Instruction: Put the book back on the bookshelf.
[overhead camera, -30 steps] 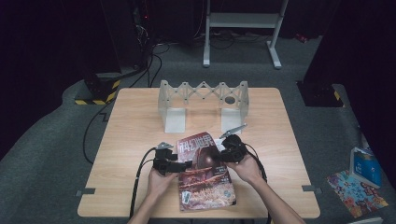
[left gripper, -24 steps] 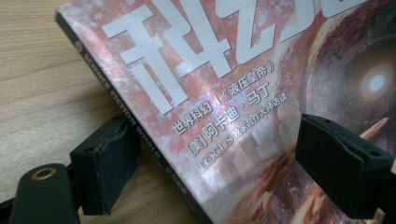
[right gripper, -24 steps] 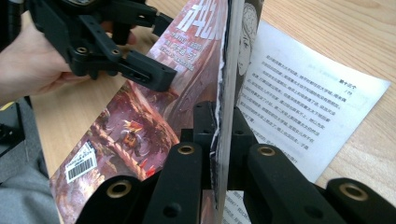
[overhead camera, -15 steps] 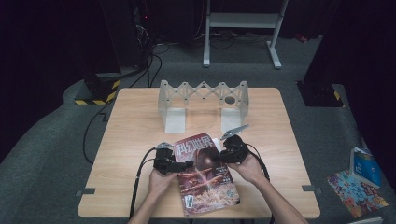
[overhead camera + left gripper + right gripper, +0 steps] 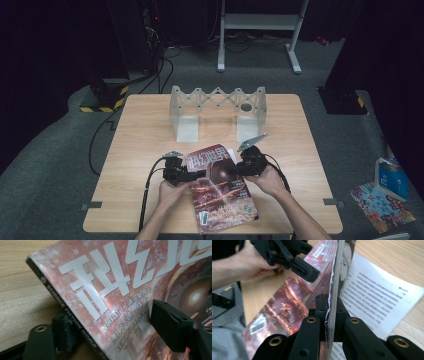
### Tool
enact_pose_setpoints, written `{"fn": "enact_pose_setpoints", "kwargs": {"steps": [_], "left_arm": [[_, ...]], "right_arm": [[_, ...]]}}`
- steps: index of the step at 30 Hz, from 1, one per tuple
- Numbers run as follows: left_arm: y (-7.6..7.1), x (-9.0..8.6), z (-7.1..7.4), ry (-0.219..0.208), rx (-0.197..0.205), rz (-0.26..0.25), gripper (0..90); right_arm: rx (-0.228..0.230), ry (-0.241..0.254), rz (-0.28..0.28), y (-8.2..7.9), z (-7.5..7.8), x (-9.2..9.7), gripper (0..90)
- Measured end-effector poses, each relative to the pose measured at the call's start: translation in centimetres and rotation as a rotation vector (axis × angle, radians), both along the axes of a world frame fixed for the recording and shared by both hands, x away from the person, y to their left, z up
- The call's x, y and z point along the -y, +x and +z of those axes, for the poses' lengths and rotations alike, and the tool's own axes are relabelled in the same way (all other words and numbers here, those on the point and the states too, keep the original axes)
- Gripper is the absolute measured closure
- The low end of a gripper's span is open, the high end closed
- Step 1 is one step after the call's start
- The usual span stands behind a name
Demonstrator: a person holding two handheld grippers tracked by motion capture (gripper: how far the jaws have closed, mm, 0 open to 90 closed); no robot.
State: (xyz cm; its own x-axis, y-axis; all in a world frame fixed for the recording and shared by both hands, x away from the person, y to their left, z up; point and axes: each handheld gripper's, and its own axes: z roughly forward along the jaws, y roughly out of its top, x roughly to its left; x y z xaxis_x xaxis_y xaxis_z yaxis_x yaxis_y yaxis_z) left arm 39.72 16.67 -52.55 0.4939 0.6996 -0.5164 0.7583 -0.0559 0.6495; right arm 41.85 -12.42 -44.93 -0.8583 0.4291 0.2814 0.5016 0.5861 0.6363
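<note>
A magazine (image 5: 222, 192) with a reddish cover lies at the table's near edge, its top end raised. My right gripper (image 5: 232, 168) is shut on the cover's open edge, and in the right gripper view the cover (image 5: 337, 277) stands on edge between the pads of this gripper (image 5: 329, 307), above a printed inner page (image 5: 377, 297). My left gripper (image 5: 200, 175) reaches in from the spine side. In the left gripper view the magazine (image 5: 117, 277) slants between the spread jaws of this gripper (image 5: 116, 327), which have just been closing, one under the spine and one over the cover.
A white folding rack (image 5: 217, 102) stands at the back of the wooden table (image 5: 145, 135). Black cables trail from both grippers toward the near edge. On the floor to the right lie a blue box (image 5: 390, 177) and a colourful booklet (image 5: 380, 207).
The left jaws have drawn closer together around the magazine's spine side. Both hands and the magazine have stayed about where they were.
</note>
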Motion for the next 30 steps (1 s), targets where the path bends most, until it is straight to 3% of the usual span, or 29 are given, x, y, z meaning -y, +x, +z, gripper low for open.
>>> {"fn": "enact_pose_setpoints", "kwargs": {"steps": [5, 11, 17, 23, 26, 30], "left_arm": [[-0.2, -0.2, 0.1, 0.01, 0.009, -0.004, 48.7], [-0.3, -0.3, 0.4, 0.004, -0.005, -0.012, 64.1], [-0.3, -0.1, 0.3, 0.007, -0.022, -0.017, 66.6], [-0.4, -0.2, 0.4, 0.008, -0.027, -0.02, 67.1], [-0.4, -0.2, 0.5, 0.003, -0.03, -0.018, 67.1], [-0.3, -0.2, 0.5, 0.003, -0.04, -0.018, 67.0]], "right_arm": [[0.021, -0.086, -0.051, 0.0, -0.7, -0.2, 83.2], [0.041, -0.139, -0.095, 0.2, -1.6, -0.3, 79.3], [0.079, -0.202, -0.156, 0.2, -2.1, -0.4, 71.3], [0.109, -0.28, -0.281, 0.3, -2.5, 0.4, 65.4], [0.096, -0.271, -0.347, 0.5, -2.7, 1.3, 66.9], [0.092, -0.301, -0.383, 0.8, -3.1, 1.8, 77.2]]}}
